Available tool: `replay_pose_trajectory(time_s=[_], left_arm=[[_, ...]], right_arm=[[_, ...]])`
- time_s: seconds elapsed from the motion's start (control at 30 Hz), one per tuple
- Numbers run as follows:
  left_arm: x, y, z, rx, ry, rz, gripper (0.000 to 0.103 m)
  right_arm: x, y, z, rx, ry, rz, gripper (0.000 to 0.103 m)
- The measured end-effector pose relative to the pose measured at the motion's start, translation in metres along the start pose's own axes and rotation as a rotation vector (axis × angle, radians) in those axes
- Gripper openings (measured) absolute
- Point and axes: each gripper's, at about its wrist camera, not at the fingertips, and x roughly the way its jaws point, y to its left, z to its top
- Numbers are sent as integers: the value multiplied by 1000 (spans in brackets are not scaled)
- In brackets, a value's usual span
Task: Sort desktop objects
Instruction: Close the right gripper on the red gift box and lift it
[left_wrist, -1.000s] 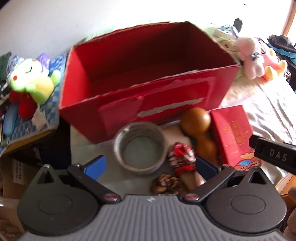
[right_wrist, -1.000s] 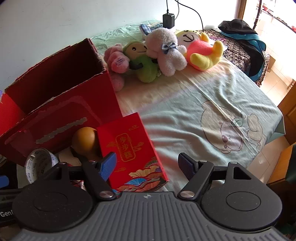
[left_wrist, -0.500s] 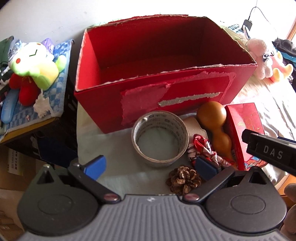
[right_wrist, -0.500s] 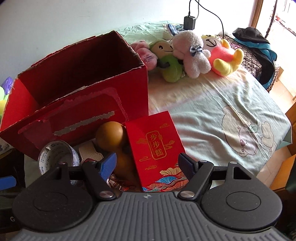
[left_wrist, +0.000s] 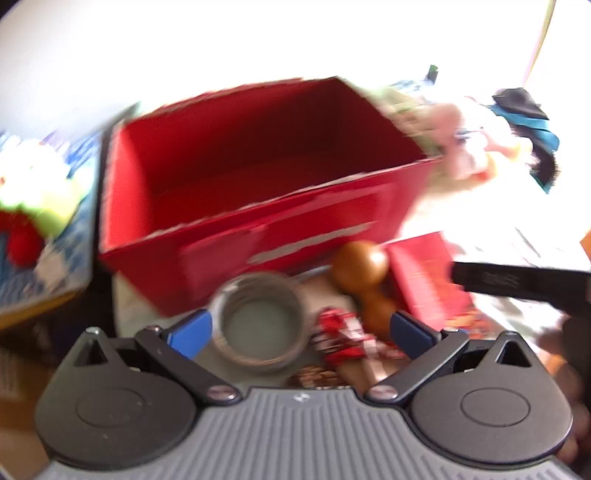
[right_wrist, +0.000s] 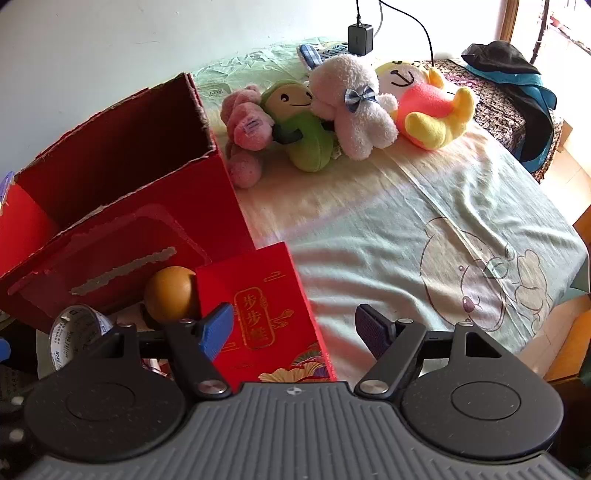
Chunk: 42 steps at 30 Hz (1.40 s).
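An open, empty red cardboard box (left_wrist: 258, 177) stands on the table; it also shows in the right wrist view (right_wrist: 110, 206). In front of it lie a tape roll (left_wrist: 258, 325), a red patterned bundle (left_wrist: 343, 336), a brown wooden gourd (left_wrist: 364, 273) and a red gift box (left_wrist: 421, 280). My left gripper (left_wrist: 299, 328) is open just above the tape roll and bundle. My right gripper (right_wrist: 295, 328) is open over the red gift box (right_wrist: 258, 314), beside the gourd (right_wrist: 170, 295) and tape roll (right_wrist: 74, 332). The left wrist view is motion-blurred.
Several plush toys (right_wrist: 347, 110) lie on the pale green cloth (right_wrist: 406, 221) behind and right of the box. A green and red plush (left_wrist: 33, 203) sits on a blue cloth at the left. A dark garment (right_wrist: 517, 85) lies far right. The right gripper's body (left_wrist: 517, 280) juts in.
My left gripper dropped back down and forward over the tape roll and bundle, hiding most of the pine cone. My right gripper shifted right and closer over the red gift box. Both stay open.
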Motion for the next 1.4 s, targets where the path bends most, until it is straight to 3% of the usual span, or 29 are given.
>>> replay_pose_trajectory(time_s=[0.13,0.27,0.57,0.97,1.03,1.07,1.13,1.23,1.33,1.4], left_arm=[[5,-23,-4,30,20,-147,102],[23,-46,2,16,78,-219,95],[67,-76,9,-96,200,-201,95],[93,-102,17,-157,262,-220,96],[92,-108,20,-134,251,-220,92],[93,-112,22,-122,251,-236,81],[96,-121,26,-88,258,-260,75],[102,-126,29,-73,263,-256,75],[96,-126,32,-62,236,-203,77],[91,-121,33,-62,221,-173,89]], right_arm=[[13,-19,9,-35,48,91,76],[26,-29,18,-100,104,193,76],[57,-35,31,-262,210,324,75],[74,-29,43,-404,287,431,71],[76,-32,45,-402,293,451,69],[77,-34,46,-398,298,462,67],[79,-40,49,-387,309,480,61],[82,-51,53,-362,302,468,62],[83,-66,59,-295,300,468,61],[81,-71,61,-275,293,483,60]])
